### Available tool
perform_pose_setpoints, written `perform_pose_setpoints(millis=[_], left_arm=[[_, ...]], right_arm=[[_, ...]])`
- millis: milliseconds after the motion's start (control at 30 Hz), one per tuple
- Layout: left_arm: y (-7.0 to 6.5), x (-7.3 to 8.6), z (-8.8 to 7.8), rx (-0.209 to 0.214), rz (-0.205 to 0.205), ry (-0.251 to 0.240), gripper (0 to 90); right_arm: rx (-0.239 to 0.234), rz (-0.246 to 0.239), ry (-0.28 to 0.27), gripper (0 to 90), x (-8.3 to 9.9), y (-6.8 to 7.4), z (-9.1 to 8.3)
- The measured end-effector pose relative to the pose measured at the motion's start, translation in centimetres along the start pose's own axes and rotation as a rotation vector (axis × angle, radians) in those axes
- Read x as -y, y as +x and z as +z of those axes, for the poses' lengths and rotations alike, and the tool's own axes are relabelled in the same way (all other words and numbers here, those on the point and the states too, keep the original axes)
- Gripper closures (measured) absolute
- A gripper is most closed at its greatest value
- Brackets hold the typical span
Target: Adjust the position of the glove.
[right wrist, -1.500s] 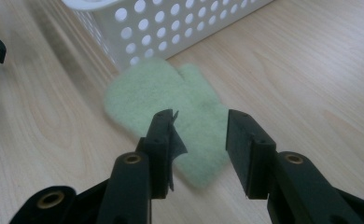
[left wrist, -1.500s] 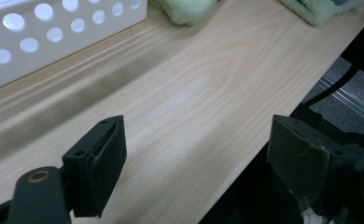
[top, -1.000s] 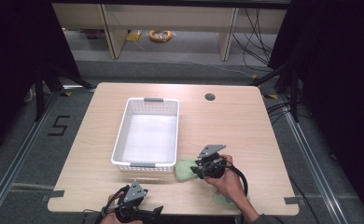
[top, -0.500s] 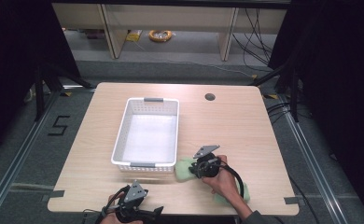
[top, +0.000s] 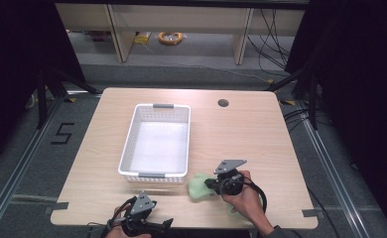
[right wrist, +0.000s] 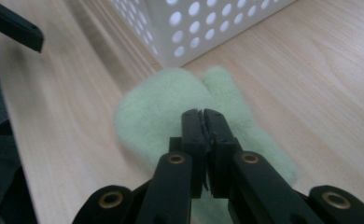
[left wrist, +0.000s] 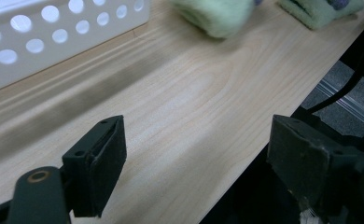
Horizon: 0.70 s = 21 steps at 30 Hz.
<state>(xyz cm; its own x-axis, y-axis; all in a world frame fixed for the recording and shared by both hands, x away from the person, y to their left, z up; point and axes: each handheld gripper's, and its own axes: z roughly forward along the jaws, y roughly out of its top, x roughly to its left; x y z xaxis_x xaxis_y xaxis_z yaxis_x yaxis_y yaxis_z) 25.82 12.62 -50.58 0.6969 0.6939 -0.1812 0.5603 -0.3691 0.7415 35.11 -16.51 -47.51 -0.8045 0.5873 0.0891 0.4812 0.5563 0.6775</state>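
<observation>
A fuzzy pale green cloth [top: 197,187] lies on the wooden table just in front of the white perforated basket [top: 127,144]. My right gripper [top: 210,184] points left at it. In the right gripper view the jaws [right wrist: 202,114] have just been closing and now meet, pinching the green cloth [right wrist: 157,112], whose end bunches up beside the basket [right wrist: 208,28]. My left gripper [top: 164,224] rests at the table's front edge. Its jaws [left wrist: 194,149] stand wide open over bare wood, with the cloth [left wrist: 217,16] and basket [left wrist: 54,42] farther off.
The table [top: 251,134] has a round cable hole [top: 223,103] at the back right. Its front edge runs just under both hands. Beyond the table are a low shelf and cables on the floor [top: 171,37].
The right gripper's jaws have closed onto the cloth, and the cloth's end near the basket has bunched up. The left gripper has stayed where it was.
</observation>
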Motion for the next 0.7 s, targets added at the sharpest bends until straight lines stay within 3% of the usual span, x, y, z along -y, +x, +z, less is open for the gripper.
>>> perform_pose_setpoints(millis=[100, 133, 233, 433, 467, 500, 567, 700], left_arm=[[0.1, 0.0, -0.1, 0.001, 0.005, 0.032, 19.0], [0.0, 0.0, 0.0, 0.012, -0.015, 0.016, 19.0], [0.1, 0.0, 0.1, -0.003, -0.001, 0.0, 19.1], [0.0, 0.0, 0.0, 0.011, -0.014, 0.019, 19.0], [0.0, 0.0, 0.0, 0.01, -0.013, 0.02, 19.0], [0.0, 0.0, 0.0, 0.011, -0.014, 0.019, 19.0], [0.0, 0.0, 0.0, 0.011, -0.013, 0.019, 19.0], [0.0, 0.0, 0.1, -0.002, 0.004, 0.003, 19.0]], right_arm=[[-0.028, 0.028, -0.044, 88.2, 0.6, 0.6, -1.0], [-0.028, 0.028, -0.044, 88.2, 0.6, 0.6, -1.0], [-0.033, 0.048, -0.049, 88.2, 1.1, 1.3, -1.2], [-0.047, 0.065, -0.022, 88.0, 2.0, 2.0, -1.1], [-0.053, 0.1, -0.032, 87.8, 2.3, 2.4, -0.8], [-0.059, 0.071, -0.016, 87.7, 2.3, 2.3, -0.9], [-0.055, 0.08, -0.027, 87.6, 2.5, 2.4, -0.6], [-0.047, 0.091, 0.008, 84.7, 2.9, 2.6, -0.5]])
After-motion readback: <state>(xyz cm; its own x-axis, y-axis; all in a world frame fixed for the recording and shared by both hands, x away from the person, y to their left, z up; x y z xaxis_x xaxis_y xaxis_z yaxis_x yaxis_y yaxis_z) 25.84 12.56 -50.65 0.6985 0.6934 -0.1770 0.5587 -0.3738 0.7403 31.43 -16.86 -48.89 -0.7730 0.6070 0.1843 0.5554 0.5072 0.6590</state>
